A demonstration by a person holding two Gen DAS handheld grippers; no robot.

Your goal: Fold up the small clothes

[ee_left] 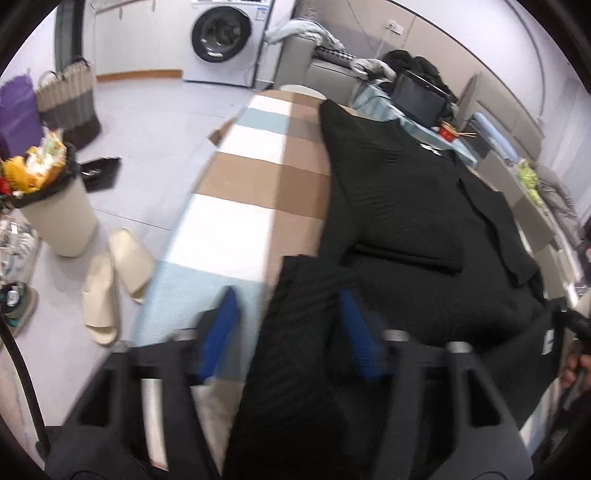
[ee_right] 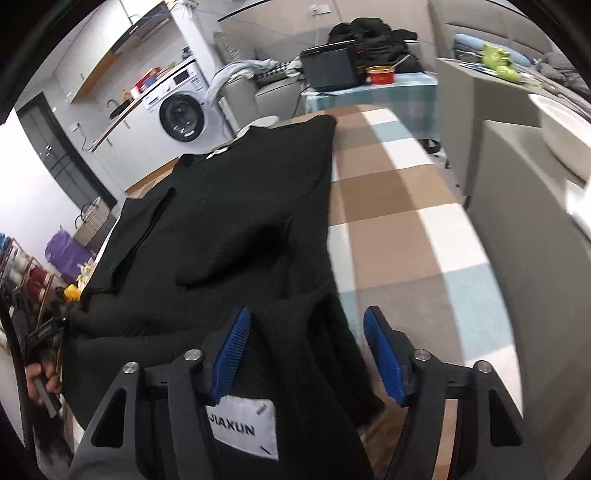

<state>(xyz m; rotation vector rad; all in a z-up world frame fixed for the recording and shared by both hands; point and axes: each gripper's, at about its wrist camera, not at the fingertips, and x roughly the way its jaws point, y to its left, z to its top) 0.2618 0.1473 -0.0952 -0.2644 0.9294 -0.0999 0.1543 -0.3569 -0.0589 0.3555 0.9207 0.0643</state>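
Both the left gripper (ee_left: 284, 325) and right gripper (ee_right: 308, 350) are spread around the near hem of the black ribbed knit garment (ee_right: 236, 221); pinch both corners evenly before folding

Washing machine (ee_left: 221, 35), bin (ee_left: 59, 214), 2 slippers (ee_left: 118, 280), checked blanket (ee_left: 236, 206)

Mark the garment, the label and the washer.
garment (ee_right: 236, 206): right wrist view, middle of the black knit.
label (ee_right: 242, 428): right wrist view, white patch centre.
washer (ee_left: 223, 37): left wrist view, door glass.
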